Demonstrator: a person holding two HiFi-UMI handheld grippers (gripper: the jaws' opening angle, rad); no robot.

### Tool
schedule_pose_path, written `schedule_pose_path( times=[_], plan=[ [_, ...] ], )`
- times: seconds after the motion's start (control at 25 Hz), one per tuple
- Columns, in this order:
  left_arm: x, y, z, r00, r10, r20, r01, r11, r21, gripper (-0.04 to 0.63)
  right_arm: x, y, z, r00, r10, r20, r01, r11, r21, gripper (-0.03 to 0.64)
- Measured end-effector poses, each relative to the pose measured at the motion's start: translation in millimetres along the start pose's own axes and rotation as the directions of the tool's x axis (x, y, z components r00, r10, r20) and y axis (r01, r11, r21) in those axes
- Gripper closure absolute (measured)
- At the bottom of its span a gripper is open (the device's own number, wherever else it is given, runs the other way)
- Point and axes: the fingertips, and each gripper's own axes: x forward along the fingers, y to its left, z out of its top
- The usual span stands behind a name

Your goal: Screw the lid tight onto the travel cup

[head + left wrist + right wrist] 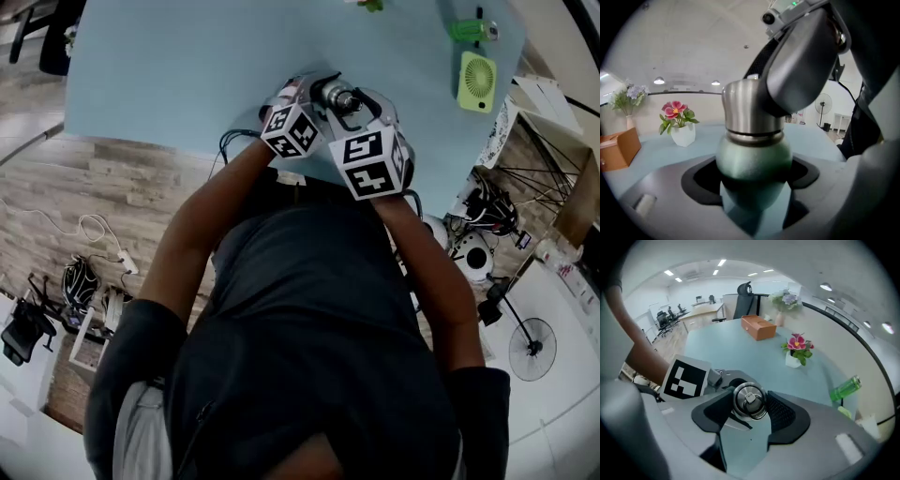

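The travel cup (753, 157) has a green body and a steel lid (749, 110) on top. My left gripper (754, 187) is shut on the green body, with a jaw at each side. A finger (801, 61) of my right gripper reaches over the lid from above. In the right gripper view the lid (749, 401) shows from above with its small ring, and my right gripper (748, 409) is shut on it, a pad pressing each side. In the head view both grippers, left (314, 94) and right (352, 105), meet at the lid (337, 97) near the table's front edge.
The light blue table (187, 75) carries a green fan (476, 81) and a green bottle (472, 31) at the far right. A white pot of pink flowers (797, 352) and a brown box (759, 327) stand further back. The person's body is close behind the grippers.
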Motion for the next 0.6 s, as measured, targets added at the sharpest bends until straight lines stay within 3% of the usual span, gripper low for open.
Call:
schedule_pose_path(
  times=[0.24,0.4,0.48,0.6],
  plan=[
    [-0.3,1.4,0.6,1.0,0.003,0.001,-0.003,1.0,-0.004,0.163,-0.2,-0.2,0.2,0.999,-0.032,0.013,0.032,0.999,-0.001,0.382],
    [1.3,2.8,0.5,1.0,0.001,0.002,-0.001,1.0,-0.007,0.163,-3.5,6.2,-0.9,0.997,0.07,-0.028,-0.074,0.984,-0.164,0.368],
    [1.7,3.2,0.8,1.0,-0.003,0.003,0.003,1.0,-0.007,0.163,-14.2,10.6,5.3,0.99,0.14,-0.034,-0.143,0.932,-0.334,0.36],
    [1.1,2.7,1.1,1.0,-0.004,0.003,0.004,1.0,-0.005,0.163,-24.0,11.6,5.0,0.97,0.21,-0.123,-0.241,0.754,-0.611,0.36]
  ],
)
